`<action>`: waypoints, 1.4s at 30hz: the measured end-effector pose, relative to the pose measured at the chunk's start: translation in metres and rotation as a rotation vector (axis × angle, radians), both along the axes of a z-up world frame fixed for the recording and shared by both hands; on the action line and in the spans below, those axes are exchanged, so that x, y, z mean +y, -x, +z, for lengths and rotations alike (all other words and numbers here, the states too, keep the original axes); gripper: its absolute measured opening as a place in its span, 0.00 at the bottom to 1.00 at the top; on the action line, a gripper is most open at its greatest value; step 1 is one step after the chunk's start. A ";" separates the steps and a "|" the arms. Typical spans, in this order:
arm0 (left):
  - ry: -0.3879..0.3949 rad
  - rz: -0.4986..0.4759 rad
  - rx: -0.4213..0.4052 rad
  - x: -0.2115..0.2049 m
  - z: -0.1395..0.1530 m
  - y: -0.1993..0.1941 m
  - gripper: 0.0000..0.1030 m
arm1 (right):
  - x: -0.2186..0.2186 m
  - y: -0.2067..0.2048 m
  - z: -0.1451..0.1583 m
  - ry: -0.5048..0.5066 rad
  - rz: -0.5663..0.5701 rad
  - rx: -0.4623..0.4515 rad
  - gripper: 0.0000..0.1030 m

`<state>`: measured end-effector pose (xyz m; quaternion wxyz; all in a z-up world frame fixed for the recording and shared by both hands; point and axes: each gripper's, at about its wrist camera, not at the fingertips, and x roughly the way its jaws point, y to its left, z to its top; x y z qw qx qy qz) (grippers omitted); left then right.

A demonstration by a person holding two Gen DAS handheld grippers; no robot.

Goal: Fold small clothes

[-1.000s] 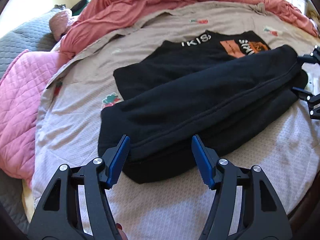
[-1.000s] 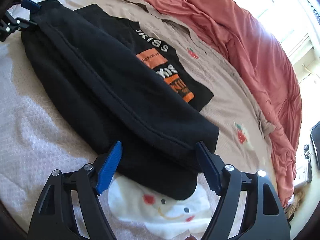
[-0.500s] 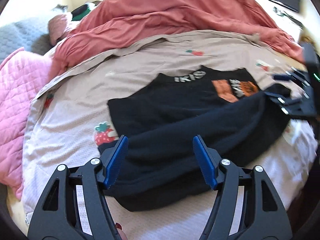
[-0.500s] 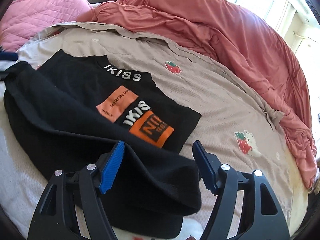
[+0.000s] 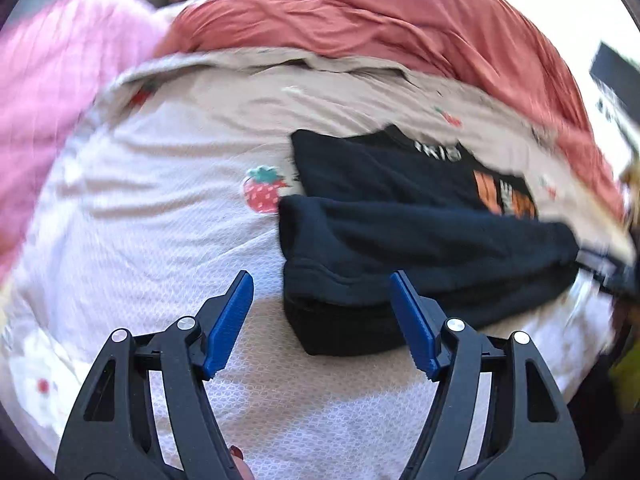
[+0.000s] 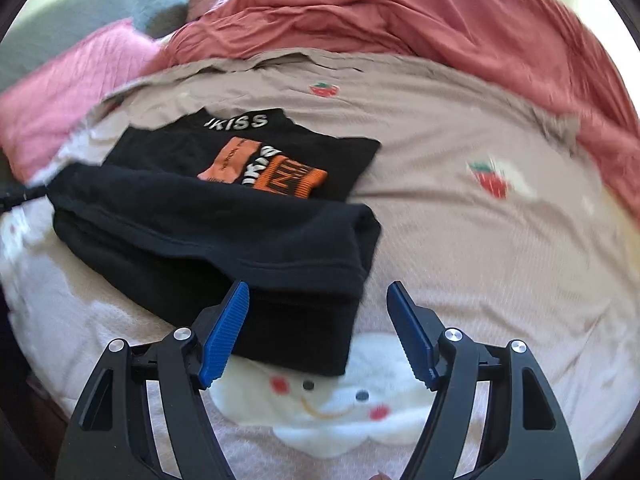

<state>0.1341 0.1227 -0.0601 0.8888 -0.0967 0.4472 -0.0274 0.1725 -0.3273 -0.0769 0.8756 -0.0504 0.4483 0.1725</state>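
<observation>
A black top lies on the bed with its lower half folded up over the body. Its white lettering and orange patch show beyond the fold. My left gripper hovers just short of the garment's left end; its jaws are opening and the blue pads touch no cloth. My right gripper stands open above the right end, with the folded corner showing between its fingers but not pressed. Each gripper appears blurred at the other view's edge: the right gripper and the left gripper.
The beige strawberry-print sheet covers the bed, with a white cloud face near the front edge. A red duvet is bunched along the back. A pink quilt lies at the left, and a dark flat object at the far right.
Both grippers have pulled back and up from the garment's ends and rolled. The folded edge that lay between their jaws now rests on the bed, off to the side in each view.
</observation>
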 end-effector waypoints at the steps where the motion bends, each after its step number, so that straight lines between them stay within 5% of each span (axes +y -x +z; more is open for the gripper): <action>1: 0.037 0.018 0.009 0.006 -0.001 -0.001 0.61 | -0.005 -0.001 0.001 -0.040 -0.011 0.019 0.68; 8: 0.263 0.067 0.076 0.022 -0.021 -0.014 0.60 | -0.014 -0.013 0.005 -0.210 -0.074 0.073 0.68; 10: 0.307 0.062 0.090 0.020 -0.025 -0.018 0.55 | -0.012 -0.019 0.001 -0.212 -0.087 0.098 0.54; 12: 0.333 0.047 0.099 0.015 -0.027 -0.022 0.46 | -0.009 -0.025 -0.004 -0.229 -0.089 0.125 0.40; 15: 0.319 0.013 0.137 0.006 -0.031 -0.029 0.02 | -0.001 -0.032 -0.012 -0.236 -0.078 0.163 0.22; 30: 0.398 0.022 0.002 0.020 0.028 -0.092 0.01 | -0.010 -0.074 0.045 -0.387 -0.104 0.003 0.16; 38: 0.358 0.092 0.141 0.020 -0.018 -0.138 0.02 | -0.010 -0.115 0.003 -0.342 -0.207 0.141 0.17; 42: 0.417 0.133 0.172 0.027 -0.037 -0.139 0.02 | -0.010 -0.117 -0.010 -0.356 -0.229 0.164 0.19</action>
